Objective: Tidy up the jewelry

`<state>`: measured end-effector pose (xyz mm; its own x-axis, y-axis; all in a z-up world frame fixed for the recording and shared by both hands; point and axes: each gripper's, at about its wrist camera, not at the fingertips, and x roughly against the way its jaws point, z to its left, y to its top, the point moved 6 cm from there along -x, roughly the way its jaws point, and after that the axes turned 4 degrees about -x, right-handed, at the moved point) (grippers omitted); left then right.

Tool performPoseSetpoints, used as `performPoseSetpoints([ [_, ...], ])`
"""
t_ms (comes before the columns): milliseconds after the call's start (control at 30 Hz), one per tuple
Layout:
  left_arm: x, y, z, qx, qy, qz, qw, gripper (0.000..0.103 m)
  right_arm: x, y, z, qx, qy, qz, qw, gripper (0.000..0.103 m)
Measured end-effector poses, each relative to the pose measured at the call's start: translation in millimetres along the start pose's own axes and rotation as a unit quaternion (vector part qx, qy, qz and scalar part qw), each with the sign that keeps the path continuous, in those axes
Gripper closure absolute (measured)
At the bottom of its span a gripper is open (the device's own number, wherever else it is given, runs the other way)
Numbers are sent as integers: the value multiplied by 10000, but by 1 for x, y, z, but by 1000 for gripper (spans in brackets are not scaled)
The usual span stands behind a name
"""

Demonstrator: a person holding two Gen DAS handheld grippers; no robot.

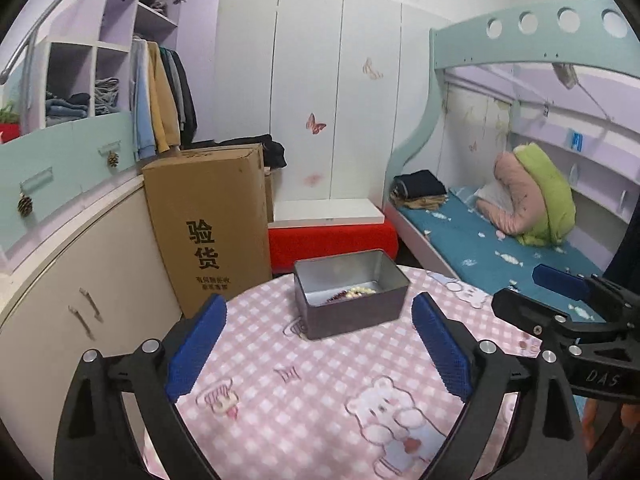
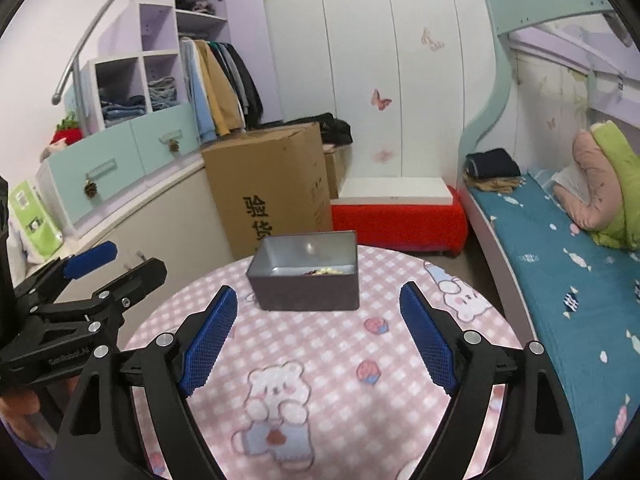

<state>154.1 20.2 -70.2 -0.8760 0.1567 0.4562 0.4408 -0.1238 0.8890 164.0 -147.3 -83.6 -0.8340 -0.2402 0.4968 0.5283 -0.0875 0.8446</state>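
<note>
A grey metal tin [image 1: 352, 316] stands open on the far part of a round table with a pink checked bear cloth [image 1: 320, 392]. Inside it lies beaded jewelry [image 1: 352, 294], pale and dark red beads in a heap. My left gripper [image 1: 318, 340] hangs over the near part of the table, open, nothing between its blue pads. The right wrist view shows the same tin [image 2: 308, 288] with the jewelry [image 2: 324, 271] on its floor. My right gripper [image 2: 318, 334] is open and empty, short of the tin. Each gripper appears at the edge of the other's view.
A tall cardboard box [image 1: 212, 224] stands behind the table on the left, beside a beige cabinet [image 1: 80, 280]. A red bench [image 1: 332, 240] sits behind the tin. A bunk bed with a blue sheet [image 1: 500, 248] runs along the right. A hand [image 2: 20, 404] holds the left gripper's handle.
</note>
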Motion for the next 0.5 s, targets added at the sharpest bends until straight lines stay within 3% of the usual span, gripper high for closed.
performPoseSetpoints([
  [100,21,-6,-7,-13,-25,-95,10000,12,26,-5,8,70,-87,-218,9997,17],
  [500,108,-10,-15,-67,496,-999,9937,8,110,-15,39,356,-64,-886,9954,16],
])
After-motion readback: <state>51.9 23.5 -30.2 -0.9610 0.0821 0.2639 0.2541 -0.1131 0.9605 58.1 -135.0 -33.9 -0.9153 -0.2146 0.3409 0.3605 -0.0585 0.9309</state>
